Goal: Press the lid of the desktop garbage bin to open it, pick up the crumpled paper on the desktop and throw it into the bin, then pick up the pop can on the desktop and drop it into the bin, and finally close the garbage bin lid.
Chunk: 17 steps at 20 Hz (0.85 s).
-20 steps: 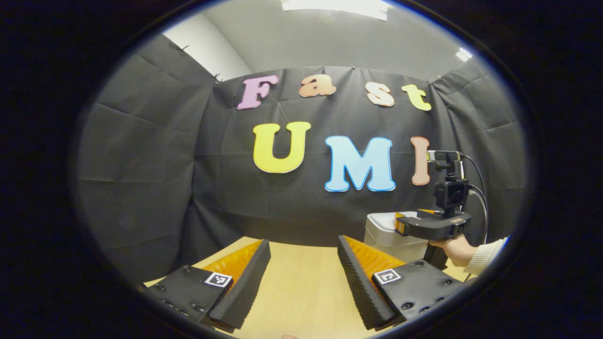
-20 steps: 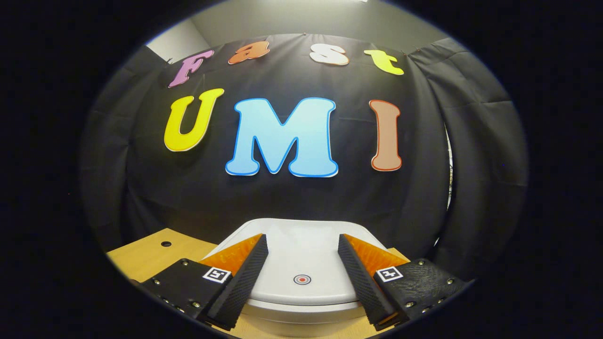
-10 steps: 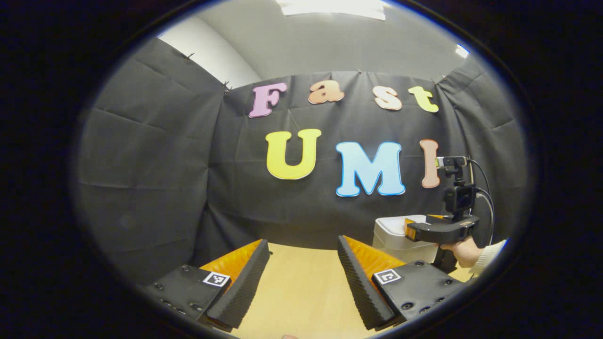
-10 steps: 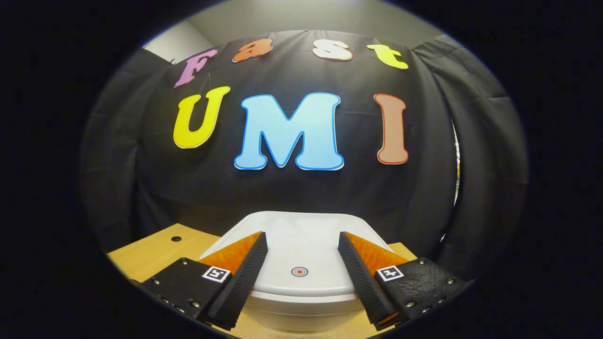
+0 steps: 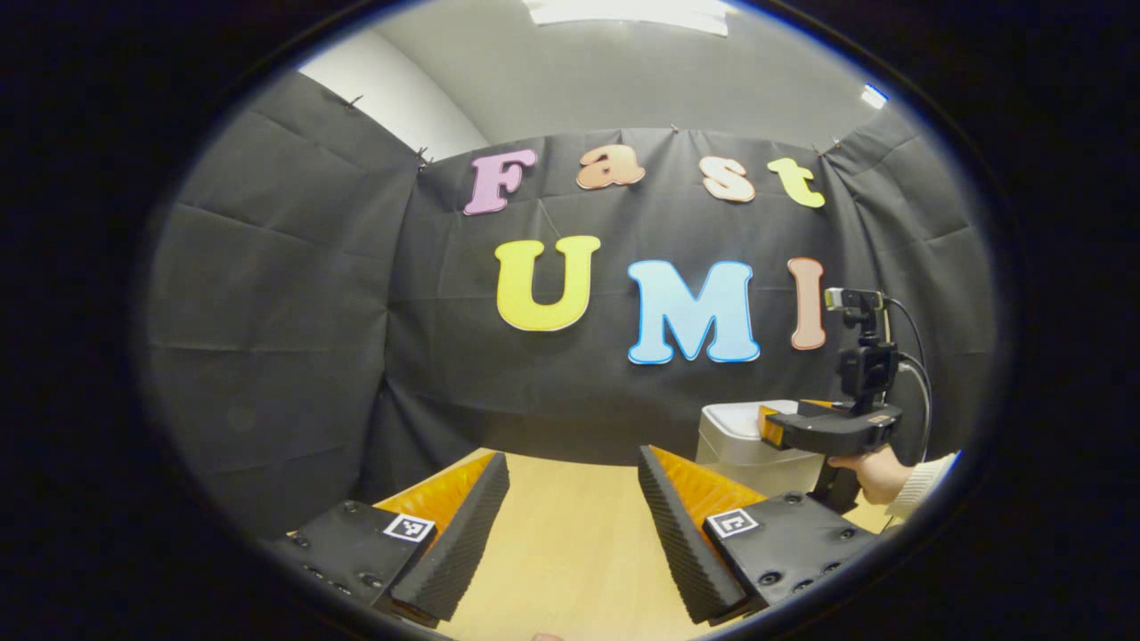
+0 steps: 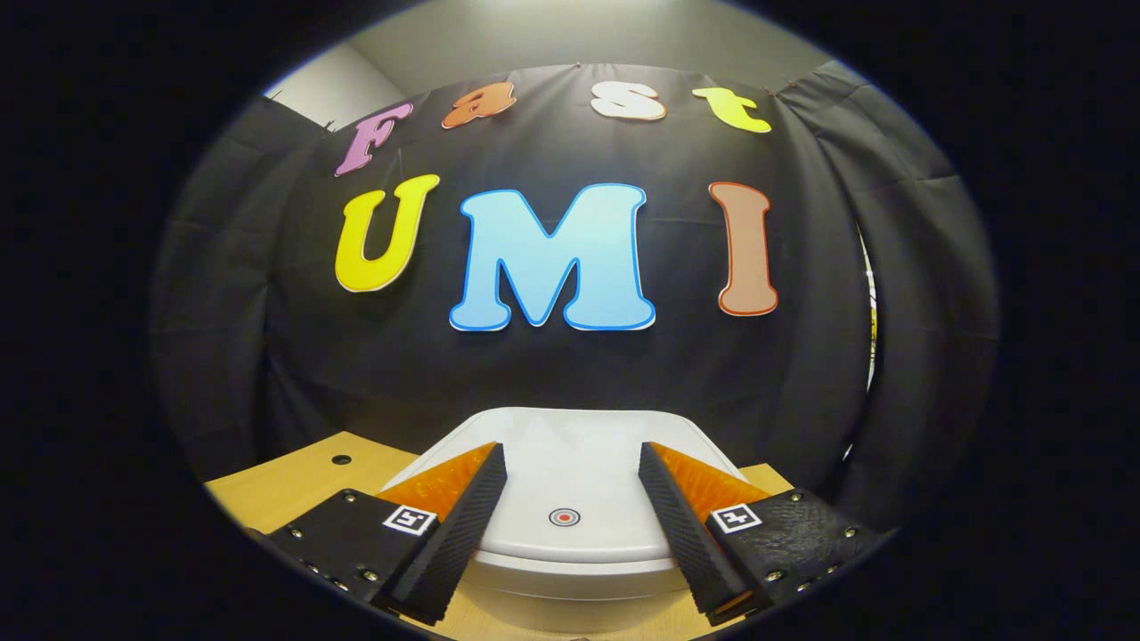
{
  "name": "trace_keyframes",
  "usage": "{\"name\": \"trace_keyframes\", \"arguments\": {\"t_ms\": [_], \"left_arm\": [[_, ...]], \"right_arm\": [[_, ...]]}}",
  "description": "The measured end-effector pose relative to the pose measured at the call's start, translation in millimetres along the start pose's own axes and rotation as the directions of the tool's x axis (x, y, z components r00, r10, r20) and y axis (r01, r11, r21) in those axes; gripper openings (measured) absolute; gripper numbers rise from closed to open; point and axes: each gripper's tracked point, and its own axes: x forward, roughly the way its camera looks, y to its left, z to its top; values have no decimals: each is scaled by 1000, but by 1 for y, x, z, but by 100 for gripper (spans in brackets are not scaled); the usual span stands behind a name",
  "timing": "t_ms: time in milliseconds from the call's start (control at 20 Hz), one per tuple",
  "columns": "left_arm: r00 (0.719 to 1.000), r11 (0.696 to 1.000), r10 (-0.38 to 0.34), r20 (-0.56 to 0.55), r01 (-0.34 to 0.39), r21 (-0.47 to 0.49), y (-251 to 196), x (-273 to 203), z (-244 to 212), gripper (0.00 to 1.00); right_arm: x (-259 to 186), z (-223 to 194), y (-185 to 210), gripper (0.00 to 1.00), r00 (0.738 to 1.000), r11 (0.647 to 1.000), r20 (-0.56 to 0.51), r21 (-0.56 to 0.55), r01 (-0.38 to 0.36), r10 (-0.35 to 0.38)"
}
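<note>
While both grippers gape empty, the bin lid (image 6: 570, 499) bears a red bullseye mark (image 6: 565, 516).

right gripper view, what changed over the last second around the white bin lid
Very little. The right gripper shifted only slightly over the white plastic bin lid, the small red ring mark staying between its open fingers. In the left gripper view it sits a touch farther right beside the white bin. The lid stays shut, the left gripper stays open over the light wooden desktop, and nothing was grasped.
</note>
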Motion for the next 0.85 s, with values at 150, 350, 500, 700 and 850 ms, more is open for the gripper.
{"name": "trace_keyframes", "arguments": {"t_ms": [150, 350, 500, 700, 850], "left_arm": [[1000, 1000, -9, -1, 9, 3, 4, 6, 0, 96], [999, 999, -33, 28, 32, 34, 7, 25, 6, 96], [998, 999, -51, 27, 50, 14, 8, 44, 5, 96], [996, 997, -79, 37, 79, 18, 8, 64, 3, 96], [994, 995, -104, 37, 104, 1, 8, 75, 2, 96]], "right_arm": [[-19, 2, -7, 95, 999, 1000, -18, -7, 28, -28], [-55, 11, -1, 95, 1000, 999, 14, -20, 28, -28], [-85, 23, 6, 95, 999, 999, 43, -34, 30, -28], [-119, 39, 23, 95, 998, 1000, 67, -24, 12, -11], [-144, 44, 30, 95, 997, 1000, 72, -14, 20, -19]]}}
